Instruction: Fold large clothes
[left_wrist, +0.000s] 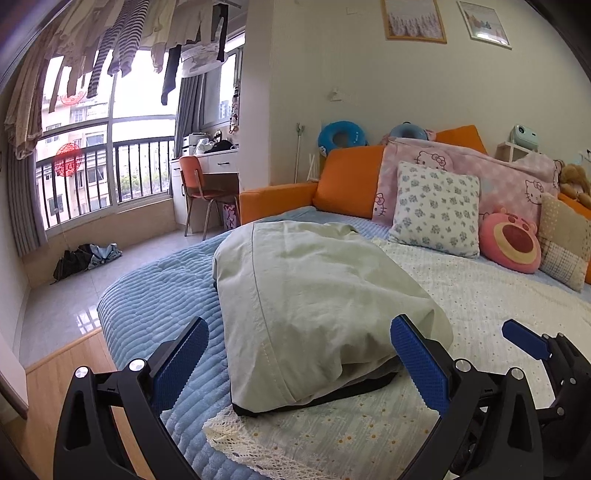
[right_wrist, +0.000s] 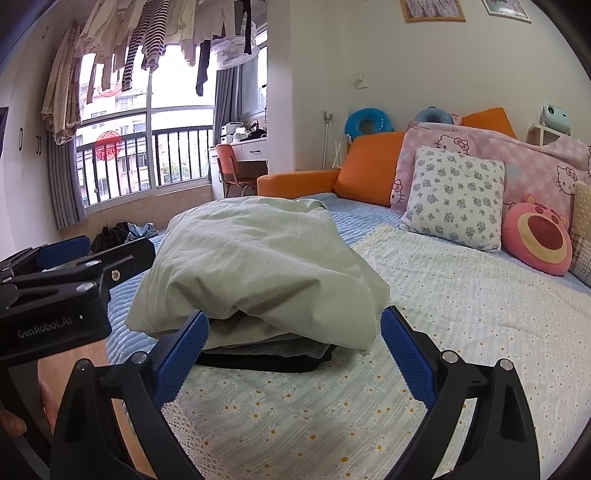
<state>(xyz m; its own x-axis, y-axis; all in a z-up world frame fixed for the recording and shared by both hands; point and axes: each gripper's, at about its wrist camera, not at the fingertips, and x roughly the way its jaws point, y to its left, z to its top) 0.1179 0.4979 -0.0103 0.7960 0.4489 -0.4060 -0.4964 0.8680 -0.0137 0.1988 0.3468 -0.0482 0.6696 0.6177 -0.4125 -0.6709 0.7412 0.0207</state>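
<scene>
A pale green garment lies folded in a bundle on the bed, on top of a grey and black folded pile. It also shows in the right wrist view. My left gripper is open, its blue pads on either side of the bundle's near end, holding nothing. My right gripper is open and empty, just in front of the bundle's near edge. The right gripper's finger shows at the right of the left wrist view; the left gripper's body shows at the left of the right wrist view.
A daisy-print cloth with lace trim and a blue quilt cover the bed. Pillows and plush toys line the orange headboard. An orange chair and desk stand by the window. Dark clothes lie on the floor.
</scene>
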